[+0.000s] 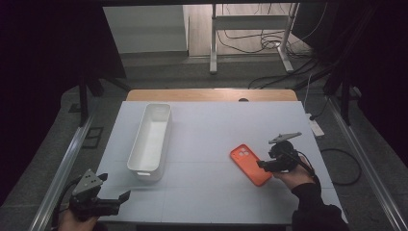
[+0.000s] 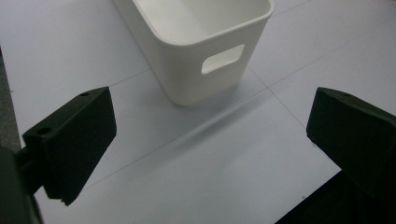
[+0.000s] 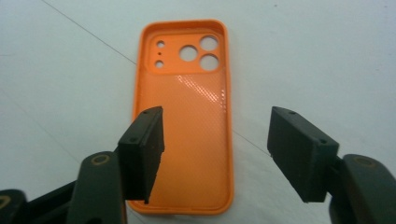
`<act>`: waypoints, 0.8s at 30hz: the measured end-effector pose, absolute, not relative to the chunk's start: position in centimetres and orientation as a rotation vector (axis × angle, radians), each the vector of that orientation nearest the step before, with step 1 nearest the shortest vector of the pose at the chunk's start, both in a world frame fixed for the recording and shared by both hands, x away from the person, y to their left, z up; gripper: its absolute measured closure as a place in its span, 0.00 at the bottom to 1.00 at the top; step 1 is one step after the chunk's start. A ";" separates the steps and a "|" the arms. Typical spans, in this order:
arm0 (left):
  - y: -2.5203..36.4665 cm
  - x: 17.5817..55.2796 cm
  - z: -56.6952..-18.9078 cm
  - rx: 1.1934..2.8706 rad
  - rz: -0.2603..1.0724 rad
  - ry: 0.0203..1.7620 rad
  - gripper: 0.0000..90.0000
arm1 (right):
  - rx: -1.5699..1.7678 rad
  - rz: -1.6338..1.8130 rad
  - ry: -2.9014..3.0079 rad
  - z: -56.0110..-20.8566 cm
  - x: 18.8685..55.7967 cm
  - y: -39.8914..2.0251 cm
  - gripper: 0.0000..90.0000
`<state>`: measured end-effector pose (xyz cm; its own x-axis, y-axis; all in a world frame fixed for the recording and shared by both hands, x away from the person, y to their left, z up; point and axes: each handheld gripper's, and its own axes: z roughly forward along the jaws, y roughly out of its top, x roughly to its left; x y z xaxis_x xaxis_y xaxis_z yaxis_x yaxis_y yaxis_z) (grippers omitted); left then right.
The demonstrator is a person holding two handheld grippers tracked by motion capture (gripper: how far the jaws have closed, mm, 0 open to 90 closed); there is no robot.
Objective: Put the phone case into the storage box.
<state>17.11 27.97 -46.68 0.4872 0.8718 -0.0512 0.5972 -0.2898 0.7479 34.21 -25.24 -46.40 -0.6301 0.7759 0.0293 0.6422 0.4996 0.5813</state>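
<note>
Because the case (image 3: 183, 116) lies flat on the table (image 1: 211, 144), hollow side up, with almost no edge standing proud, the likeliest failure is a grip that never bites. The right gripper (image 3: 217, 149) hangs just over the case's near end with its jaws apart and nothing pressed between them; the left jaw sits above the case's long edge while the other stands over bare table beside it. If the jaws come down as they stand and close across the width, one pad may land inside the shell and skid on the textured floor (soft silicone, by the look of it), pushing the case sideways instead of lifting it. A pinch on one thin wall could also bend it and let the case droop or drop on the way.

In the high view the case rests right of centre, well apart from the white bin (image 1: 150, 139) on the left. The left gripper (image 2: 210, 135) waits open near the bin's end, holding nothing.
</note>
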 end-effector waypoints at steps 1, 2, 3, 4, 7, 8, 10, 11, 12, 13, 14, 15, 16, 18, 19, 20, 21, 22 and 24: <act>28.0 17.1 -46.7 2.007 0.483 1.209 0.03 | 1.213 0.835 2.505 -46.5 34.3 -25.2 0.29; 27.9 17.1 -46.7 2.008 0.484 1.208 0.03 | 1.213 0.835 2.505 -46.5 34.3 -25.2 0.29; 27.9 17.1 -46.7 2.010 0.484 1.208 0.03 | 1.212 0.837 2.501 -46.5 34.3 -25.2 0.23; 27.9 17.1 -46.7 2.011 0.485 1.208 0.03 | 1.219 0.835 2.491 -46.5 34.4 -25.2 0.14; 27.9 17.1 -46.7 2.011 0.485 1.208 0.03 | 1.229 0.842 2.472 -46.6 34.4 -25.2 0.07; 27.9 17.1 -46.7 2.012 0.485 1.208 0.03 | 1.240 0.847 2.467 -46.6 34.4 -25.2 0.05; 27.9 17.1 -46.7 2.013 0.485 1.207 0.03 | 1.244 0.863 2.460 -46.8 34.5 -25.3 0.00; 27.9 17.1 -46.7 2.014 0.485 1.206 0.03 | 1.241 0.870 2.453 -46.8 34.6 -25.3 0.00; 27.9 17.1 -46.7 2.014 0.485 1.206 0.03 | 1.239 0.874 2.452 -46.9 34.6 -25.3 0.00; 27.9 17.1 -46.7 2.015 0.485 1.206 0.03 | 1.239 0.874 2.452 -46.9 34.6 -25.3 0.00; 27.9 17.1 -46.7 2.015 0.485 1.206 0.03 | 1.235 0.871 2.449 -47.0 34.6 -25.3 0.00; 27.9 17.1 -46.7 2.015 0.485 1.206 0.03 | 1.229 0.865 2.452 -47.1 34.7 -25.3 0.00; 27.9 17.1 -46.7 2.016 0.486 1.205 0.03 | 1.224 0.856 2.455 -47.2 34.7 -25.3 0.00; 27.9 17.1 -46.7 2.017 0.486 1.205 0.03 | 1.224 0.840 2.449 -47.4 34.8 -25.2 0.00; 27.9 17.1 -46.7 2.018 0.487 1.204 0.03 | 1.222 0.834 2.446 -47.5 34.9 -25.2 0.00; 27.9 17.1 -46.7 2.018 0.487 1.204 0.03 | 1.221 0.827 2.445 -47.6 34.9 -25.2 0.00; 27.8 17.1 -46.7 2.018 0.487 1.204 0.03 | 1.221 0.827 2.445 -47.6 34.9 -25.2 0.00; 27.8 17.1 -46.7 2.019 0.487 1.204 0.03 | 1.216 0.823 2.442 -47.7 34.9 -25.2 0.00; 27.8 17.1 -46.7 2.018 0.488 1.204 0.03 | 1.219 0.806 2.451 -48.1 35.1 -25.2 0.00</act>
<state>17.12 27.83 -46.68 0.4911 0.8701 -0.0416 0.5954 -0.3004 0.7452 35.08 -25.20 -48.07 -0.6015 0.7989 -0.0073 0.6385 0.4862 0.5966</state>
